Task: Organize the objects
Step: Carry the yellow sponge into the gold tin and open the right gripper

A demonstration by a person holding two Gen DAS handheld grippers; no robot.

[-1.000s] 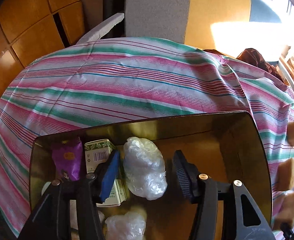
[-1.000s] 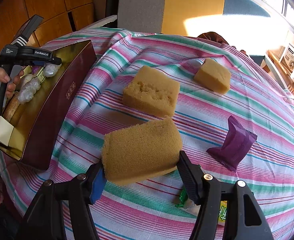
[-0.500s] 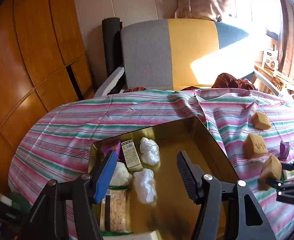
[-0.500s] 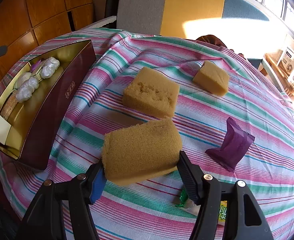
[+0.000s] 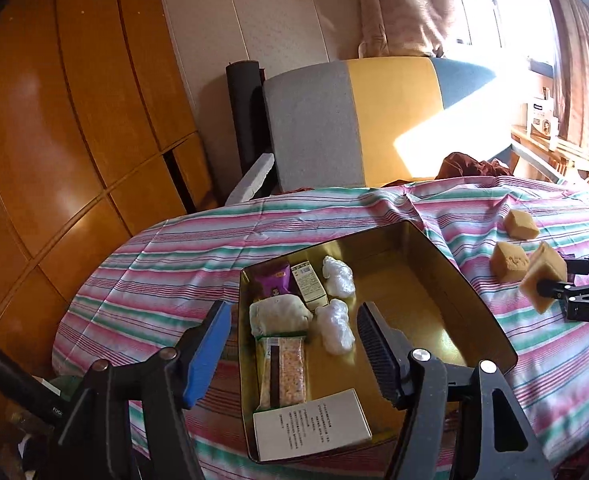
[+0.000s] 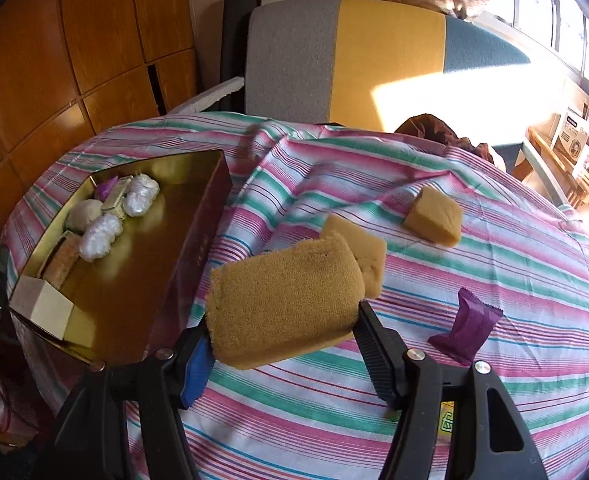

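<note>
My right gripper (image 6: 282,344) is shut on a tan sponge block (image 6: 284,300) and holds it above the striped tablecloth, right of the gold-lined box (image 6: 214,184). The held sponge also shows in the left wrist view (image 5: 542,282). My left gripper (image 5: 292,340) is open and empty, raised above the near end of the box (image 5: 446,264). The box holds two white plastic-wrapped bundles (image 5: 336,322), a purple packet (image 5: 274,284), a small green carton (image 5: 309,290), a snack bar (image 5: 282,372) and a white box (image 5: 312,424). Two more sponge blocks (image 6: 434,216) lie on the cloth.
A purple packet (image 6: 468,326) stands on the cloth at right. A green and yellow wrapper (image 6: 448,416) lies under my right gripper. A grey, yellow and blue chair (image 6: 346,60) stands behind the table. Wooden wall panels (image 5: 74,120) are at left.
My left gripper has risen and drawn back from inside the box, so the whole box shows. My right gripper has lifted the sponge and moved it left toward the box.
</note>
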